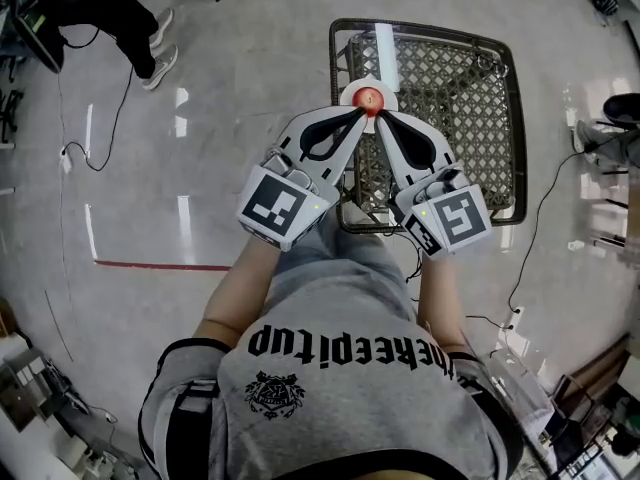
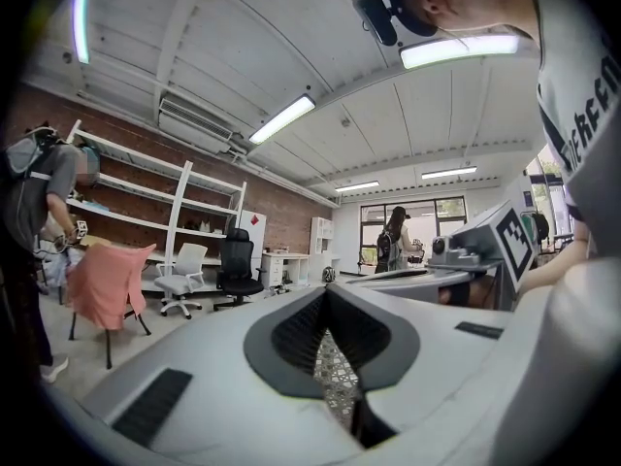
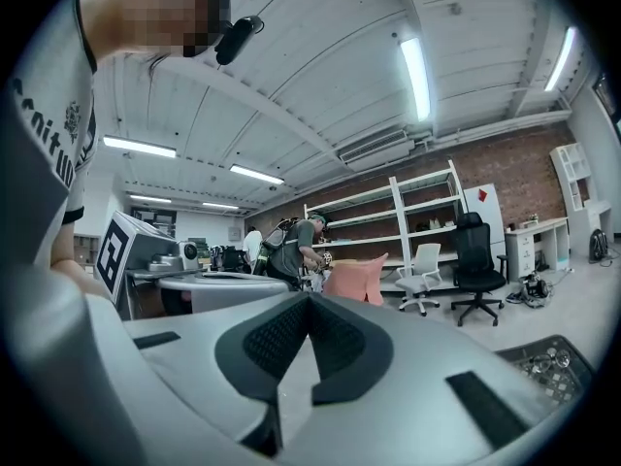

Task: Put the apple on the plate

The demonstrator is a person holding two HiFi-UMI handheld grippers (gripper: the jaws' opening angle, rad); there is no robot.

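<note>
In the head view a red apple (image 1: 370,96) rests on a small white plate (image 1: 353,92) on top of a dark wire-mesh table (image 1: 470,78). My left gripper (image 1: 361,118) and right gripper (image 1: 381,119) are held side by side, tips almost meeting just on the near side of the apple. Both are shut and hold nothing. In the left gripper view the shut left gripper (image 2: 327,296) points level into the room, with mesh showing below the pads. The right gripper view likewise shows the right gripper (image 3: 309,301) shut and empty. Neither gripper view shows the apple or the plate.
A person stands at the upper left (image 1: 135,18), and another person's foot is at the right edge (image 1: 620,108). Cables (image 1: 90,148) and a red tape line (image 1: 165,266) run across the floor. Office chairs (image 2: 238,270), shelves (image 3: 417,212) and people fill the room around.
</note>
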